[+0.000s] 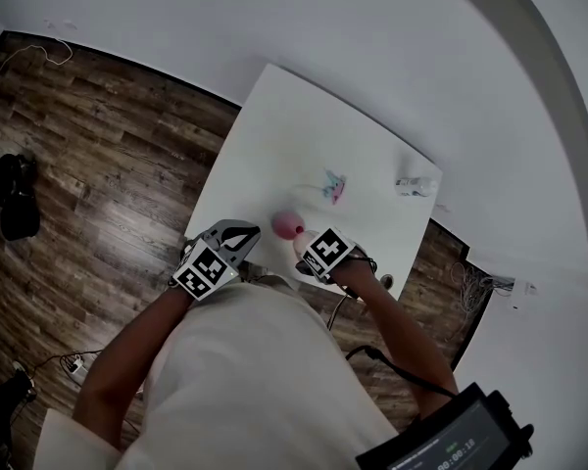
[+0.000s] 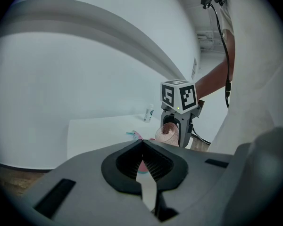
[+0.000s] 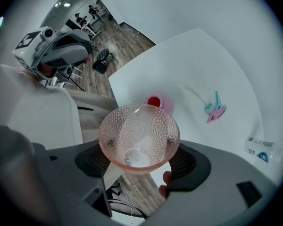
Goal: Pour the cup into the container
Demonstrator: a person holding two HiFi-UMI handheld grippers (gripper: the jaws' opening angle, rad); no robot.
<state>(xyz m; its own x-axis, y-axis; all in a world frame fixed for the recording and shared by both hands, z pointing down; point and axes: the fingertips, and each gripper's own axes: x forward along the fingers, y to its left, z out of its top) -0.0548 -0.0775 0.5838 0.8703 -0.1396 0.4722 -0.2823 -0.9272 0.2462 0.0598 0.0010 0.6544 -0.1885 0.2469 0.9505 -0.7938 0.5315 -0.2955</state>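
**Cup held beside the container, pour not yet made**

The right gripper (image 3: 140,163) has its jaws closed on the sides of the pink dimpled see-through cup (image 3: 139,138). In the right gripper view the cup's mouth faces the camera, and a pale patch lies at its bottom. The small round pink container with a red inside (image 3: 154,101) stands on the white table (image 3: 198,65), near its front edge. The cup hangs just short of the container on the person's side and above it. The left gripper (image 2: 142,147) is on the other side of the container from the right one. Its jaws are pressed together with nothing between them.

I judge this to be the step of lining up for the pour. Next, the cup's lip has to come over the container's narrow opening and tip toward it, slowly, since the target is small.

- Whether the pale patch is contents or a reflection is unclear.
- In the head view the right gripper's marker cube covers most of the cup.
- In the left gripper view that gripper's own body hides the container.
- Beyond the container lie a blue-and-pink clip-like thing (image 3: 214,109) and a small clear bottle (image 3: 260,149), its label unreadable.
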